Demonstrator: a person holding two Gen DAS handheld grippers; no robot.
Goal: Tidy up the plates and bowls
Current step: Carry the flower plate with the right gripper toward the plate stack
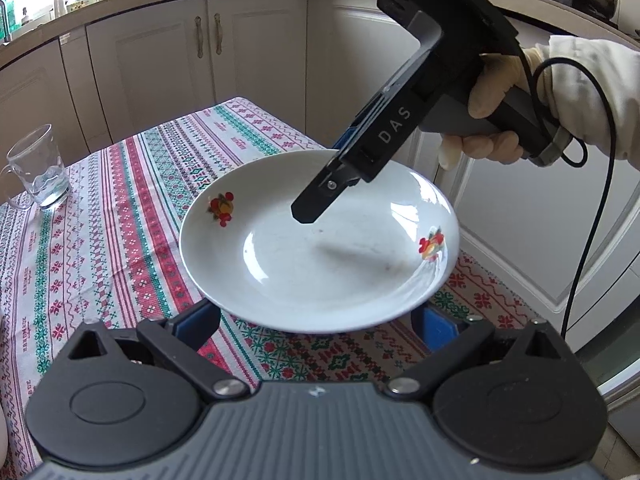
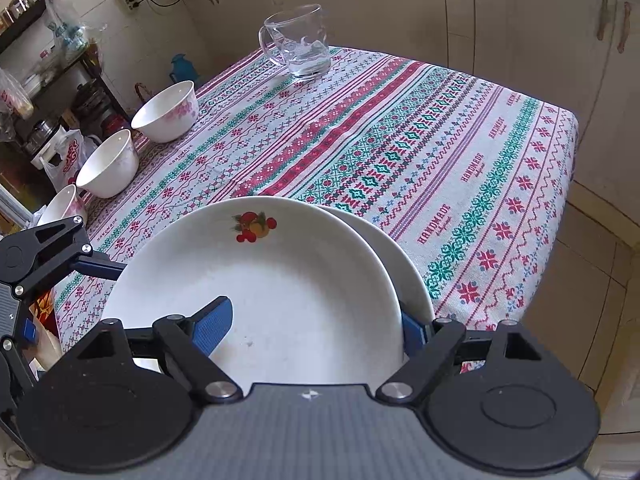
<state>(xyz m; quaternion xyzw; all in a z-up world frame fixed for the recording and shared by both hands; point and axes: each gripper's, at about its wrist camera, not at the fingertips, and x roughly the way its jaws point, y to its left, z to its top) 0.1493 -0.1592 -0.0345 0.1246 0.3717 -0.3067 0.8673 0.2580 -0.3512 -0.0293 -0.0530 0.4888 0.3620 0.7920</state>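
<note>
A white plate with fruit prints is held over the patterned tablecloth. My right gripper reaches in from the far rim, one finger above the plate and one below; in the right wrist view its blue pads straddle the plate's rim, looking shut on it. A second white plate lies under it on the right. My left gripper is open, its blue pads wide apart under the near rim. Three white bowls stand in a row at the table's left edge.
A clear glass mug with a little water stands at the far table edge; it also shows in the left wrist view. Cream cabinets surround the table. A cluttered shelf stands beyond the bowls.
</note>
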